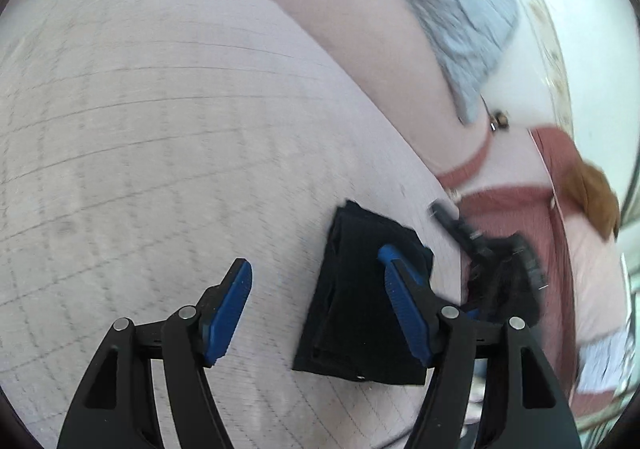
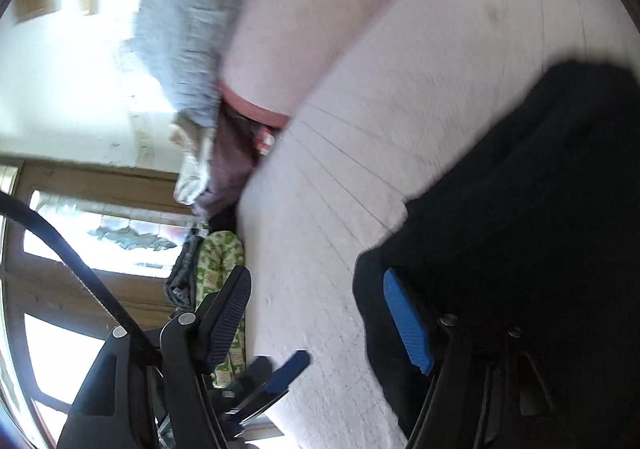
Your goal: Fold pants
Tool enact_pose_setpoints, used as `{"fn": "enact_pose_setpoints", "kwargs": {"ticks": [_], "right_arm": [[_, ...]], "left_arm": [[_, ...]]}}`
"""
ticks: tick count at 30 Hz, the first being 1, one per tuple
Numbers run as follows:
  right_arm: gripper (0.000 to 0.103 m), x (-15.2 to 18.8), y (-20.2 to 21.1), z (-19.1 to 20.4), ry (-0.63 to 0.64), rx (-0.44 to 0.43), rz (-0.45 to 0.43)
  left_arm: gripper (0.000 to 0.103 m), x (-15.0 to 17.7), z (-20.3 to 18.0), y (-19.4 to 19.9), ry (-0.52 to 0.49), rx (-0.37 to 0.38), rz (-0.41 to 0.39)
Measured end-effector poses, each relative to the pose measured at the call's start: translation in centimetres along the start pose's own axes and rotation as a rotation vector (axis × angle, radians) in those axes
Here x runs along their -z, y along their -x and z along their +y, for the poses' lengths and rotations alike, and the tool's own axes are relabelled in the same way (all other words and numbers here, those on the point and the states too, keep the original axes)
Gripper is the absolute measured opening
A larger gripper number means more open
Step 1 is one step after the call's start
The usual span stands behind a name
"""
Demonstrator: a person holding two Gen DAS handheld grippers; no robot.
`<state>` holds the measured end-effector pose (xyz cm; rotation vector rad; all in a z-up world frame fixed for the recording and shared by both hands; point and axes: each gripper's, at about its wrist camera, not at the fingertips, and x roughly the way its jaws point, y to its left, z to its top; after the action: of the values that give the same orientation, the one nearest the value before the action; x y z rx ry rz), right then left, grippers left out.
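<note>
In the left wrist view, our left gripper point(image 1: 316, 301) stood wide open and empty; the pants point(image 1: 360, 313) lay at 5 o'clock on the bed point(image 1: 140, 129), seemingly folded compact, near the grey blanket point(image 1: 452, 9).

In the right wrist view, our right gripper point(image 2: 320, 313) gaped empty, the pants point(image 2: 520, 209) at 3 o'clock.
</note>
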<state>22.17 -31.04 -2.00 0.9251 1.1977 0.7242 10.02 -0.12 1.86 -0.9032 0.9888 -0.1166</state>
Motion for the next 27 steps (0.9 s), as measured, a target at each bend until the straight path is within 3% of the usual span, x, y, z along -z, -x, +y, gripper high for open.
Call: {"fn": "enact_pose_setpoints", "kwargs": {"ticks": [2,5,8,11,15,18,21,23,27], "right_arm": [[0.073,-0.2,-1.5,-1.3,-0.053,0.016,0.013],[0.072,-0.1,-0.2,-0.4,-0.065,-0.004,-0.020],[0.073,1.3,3.7,1.7,0.087,0.065,-0.051],[0.075,4.2,8.6,1.2,0.162,0.131,-0.104],[0.077,7.1,13.9,-3.8,0.055,0.100,-0.153],[0.074,7.9,15.5,-7.8,-0.050,0.086,-0.179],[0.074,8.7,17.3,-8.9,-0.086,0.023,-0.208],[0.079,9.4,18.3,-8.7,-0.051,0.044,-0.226],[0.082,10.5,18.3,-9.7,-0.049,0.128,-0.217]], "left_arm": [[0.069,-0.4,0.7,0.1,0.029,0.013,0.002],[0.069,-0.1,0.3,-0.3,0.021,0.031,0.016],[0.069,1.6,-1.4,-2.0,-0.054,0.043,0.043],[0.069,4.4,-3.8,-4.2,-0.145,0.039,0.087],[0.069,8.1,-4.9,-6.9,-0.208,0.009,0.187],[0.069,9.3,-5.1,-7.5,-0.258,-0.064,0.184],[0.069,9.6,-5.0,-5.8,-0.230,0.002,0.177],[0.073,10.0,-5.1,-5.2,-0.247,0.011,0.175],[0.073,11.3,-4.8,-6.8,-0.294,-0.096,0.208]]}}
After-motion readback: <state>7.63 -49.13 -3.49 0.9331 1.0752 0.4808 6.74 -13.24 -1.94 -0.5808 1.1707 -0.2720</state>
